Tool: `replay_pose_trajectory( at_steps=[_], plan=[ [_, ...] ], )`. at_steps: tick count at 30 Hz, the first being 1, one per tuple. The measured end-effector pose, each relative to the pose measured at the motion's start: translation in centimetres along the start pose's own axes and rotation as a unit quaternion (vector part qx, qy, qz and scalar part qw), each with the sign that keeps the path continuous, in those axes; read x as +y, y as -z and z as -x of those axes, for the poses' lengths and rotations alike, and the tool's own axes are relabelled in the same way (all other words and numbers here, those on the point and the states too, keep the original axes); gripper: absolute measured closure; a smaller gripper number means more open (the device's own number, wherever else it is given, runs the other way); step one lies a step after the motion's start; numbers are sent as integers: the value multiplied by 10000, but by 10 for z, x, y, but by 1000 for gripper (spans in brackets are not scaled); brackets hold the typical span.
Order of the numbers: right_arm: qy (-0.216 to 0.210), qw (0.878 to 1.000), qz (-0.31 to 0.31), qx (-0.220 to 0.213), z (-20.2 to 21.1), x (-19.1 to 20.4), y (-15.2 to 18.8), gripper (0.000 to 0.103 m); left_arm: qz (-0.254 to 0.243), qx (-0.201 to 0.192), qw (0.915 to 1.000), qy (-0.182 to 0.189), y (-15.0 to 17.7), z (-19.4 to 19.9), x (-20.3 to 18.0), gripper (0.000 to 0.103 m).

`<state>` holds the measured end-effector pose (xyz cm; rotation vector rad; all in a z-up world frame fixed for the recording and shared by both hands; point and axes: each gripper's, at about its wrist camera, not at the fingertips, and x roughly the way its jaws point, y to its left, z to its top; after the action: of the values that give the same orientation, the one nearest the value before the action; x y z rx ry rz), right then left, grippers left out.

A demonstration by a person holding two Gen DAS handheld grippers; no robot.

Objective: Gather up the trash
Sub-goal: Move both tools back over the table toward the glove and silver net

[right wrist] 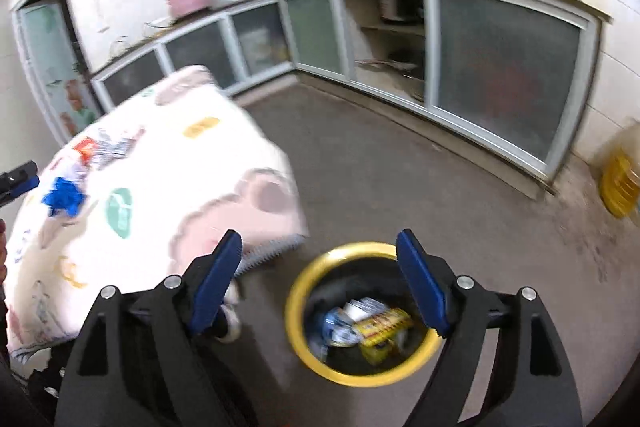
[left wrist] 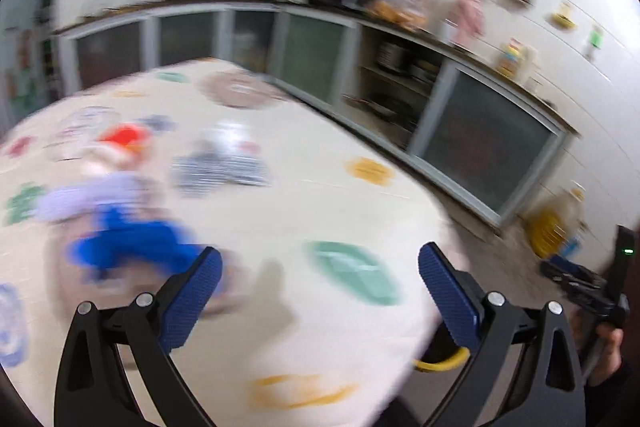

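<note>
Right gripper (right wrist: 320, 263), tongs spread and empty, hangs over the yellow-rimmed bin (right wrist: 362, 315) at its five o'clock, apparently positioned for dropping trash in.

Wrappers (right wrist: 370, 323) already fill the bin, too jumbled to count. On the table (right wrist: 168, 163) at ten o'clock, a blue crumpled scrap (right wrist: 62, 199) and several blurred packets (right wrist: 108, 147) remain. The left gripper (left wrist: 320, 291), likewise spread and empty, points over the table, seemingly heading for them.

The bench (right wrist: 168, 163) wears a matt printed cloth. The tongs' pads (right wrist: 420, 283) look like ribbed blue rubber on matt black plastic arms with shiny metal pins. The bin (right wrist: 296, 311) has a glossy yellow rim; glossy wrappers (right wrist: 380, 323) lie inside. The floor (right wrist: 400, 187) is rough and grey.
</note>
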<state>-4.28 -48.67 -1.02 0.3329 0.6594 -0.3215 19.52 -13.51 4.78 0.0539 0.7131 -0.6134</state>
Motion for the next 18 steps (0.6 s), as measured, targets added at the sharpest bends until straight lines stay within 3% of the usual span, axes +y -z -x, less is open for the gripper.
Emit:
replay_pose_trajectory(
  at_steps=[4, 7, 11, 18],
  plan=[
    [-379, 9986, 375, -63, -13, 47, -16, 23, 362, -174, 9955, -863, 2, 32, 64, 8],
    [-697, 9953, 663, -64, -28, 86, -28, 21, 653, -209, 9897, -1258, 7, 48, 102, 8],
    [-1006, 9903, 958, -21, -51, 132, -44, 21, 834, -158, 9865, -1401, 15, 53, 128, 8],
    [-1302, 9813, 1411, 167, -93, 204, -65, 21, 763, 102, 9879, -1346, 25, 26, 138, 8]
  ],
)
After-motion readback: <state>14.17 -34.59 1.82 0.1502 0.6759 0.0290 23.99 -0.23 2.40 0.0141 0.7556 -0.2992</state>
